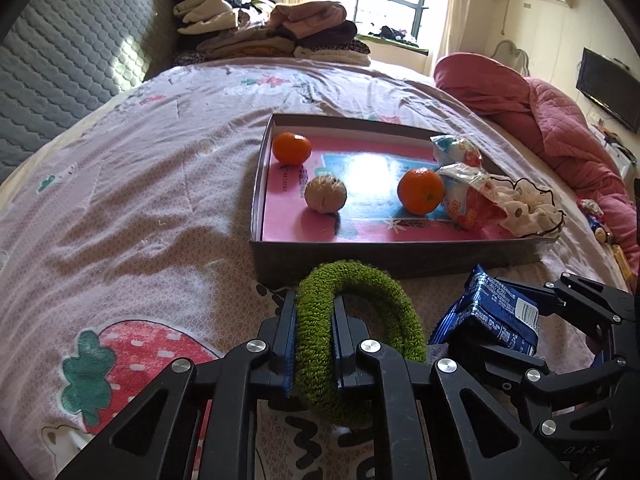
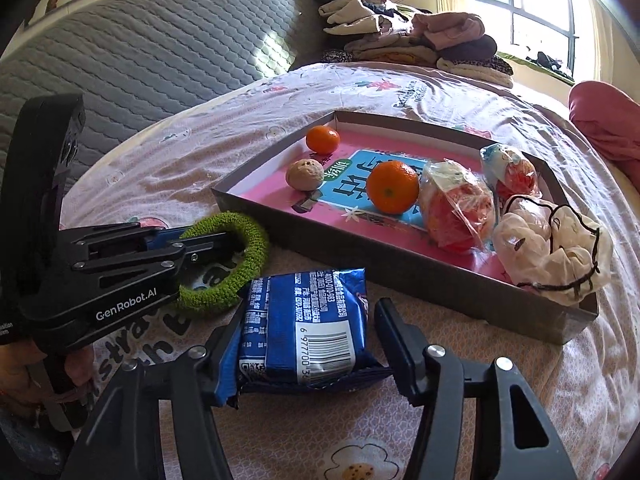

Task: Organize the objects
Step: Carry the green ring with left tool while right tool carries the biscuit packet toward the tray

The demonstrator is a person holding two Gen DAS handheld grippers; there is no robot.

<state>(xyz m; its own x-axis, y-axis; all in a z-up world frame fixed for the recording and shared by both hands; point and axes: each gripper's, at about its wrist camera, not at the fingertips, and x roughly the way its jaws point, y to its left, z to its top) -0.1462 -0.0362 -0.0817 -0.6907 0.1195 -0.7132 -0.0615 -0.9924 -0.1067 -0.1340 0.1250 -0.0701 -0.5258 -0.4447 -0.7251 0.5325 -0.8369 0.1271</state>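
Note:
A fuzzy green hair ring (image 1: pixel 384 292) lies on the bedspread in front of a shallow box (image 1: pixel 360 256). My left gripper (image 1: pixel 314 304) is shut on the ring's left side, and the right wrist view shows that same grip (image 2: pixel 224 240) on the ring (image 2: pixel 256 248). Just to the right lies a blue snack packet (image 2: pixel 308 320). My right gripper (image 2: pixel 312 312) has a finger pressed against each side of it. The left wrist view shows the packet (image 1: pixel 492 312) crumpled between those fingers.
The box (image 2: pixel 360 264) holds two oranges (image 1: pixel 292 148) (image 1: pixel 421 191), a walnut-like ball (image 1: pixel 325 193), wrapped snack bags (image 1: pixel 460 152) and a white scrunchie (image 1: pixel 532 208). Folded clothes (image 1: pixel 272 28) are piled at the bed's far end. A pink quilt (image 1: pixel 540 112) lies to the right.

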